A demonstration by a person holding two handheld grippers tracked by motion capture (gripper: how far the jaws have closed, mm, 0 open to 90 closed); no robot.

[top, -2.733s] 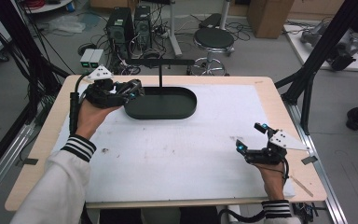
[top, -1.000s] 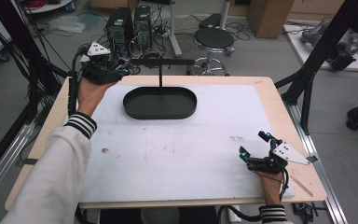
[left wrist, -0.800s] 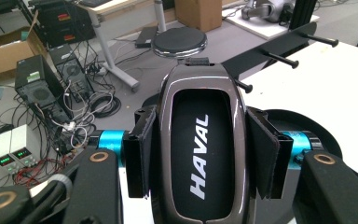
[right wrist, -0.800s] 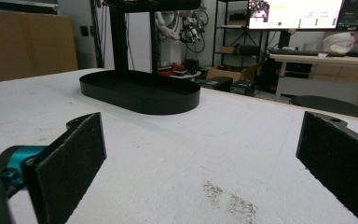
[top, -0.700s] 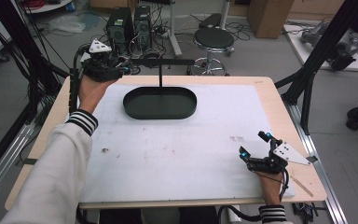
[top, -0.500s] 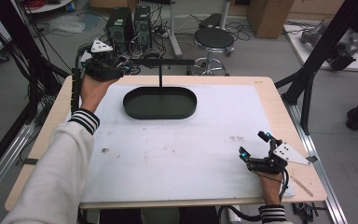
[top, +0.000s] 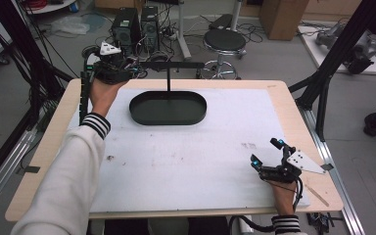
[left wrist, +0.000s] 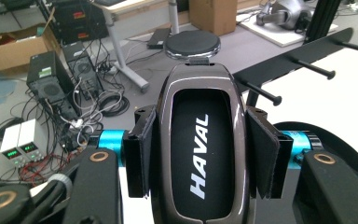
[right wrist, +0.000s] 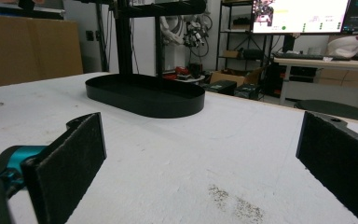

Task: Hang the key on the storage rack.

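Holding the HAVAL key fob (left wrist: 199, 154) clamped between the left tongs (top: 136, 72), up off the surface (top: 186, 161) beside the black rack's crossbar (top: 169, 64). I want its top loop lined up with a peg (left wrist: 260, 91) before I slide it on, slow and level. Right tongs (top: 267, 155) rest gaping wide, empty, near the front edge.

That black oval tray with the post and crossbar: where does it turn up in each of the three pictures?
High view: the black oval tray lies at the table's far middle, right of the left gripper.
Left gripper view: its rim curves at the right edge, behind the held key fob.
Right gripper view: it sits upper centre, beyond the open jaws.
Shared landmark: the crossbar on the tray's post.
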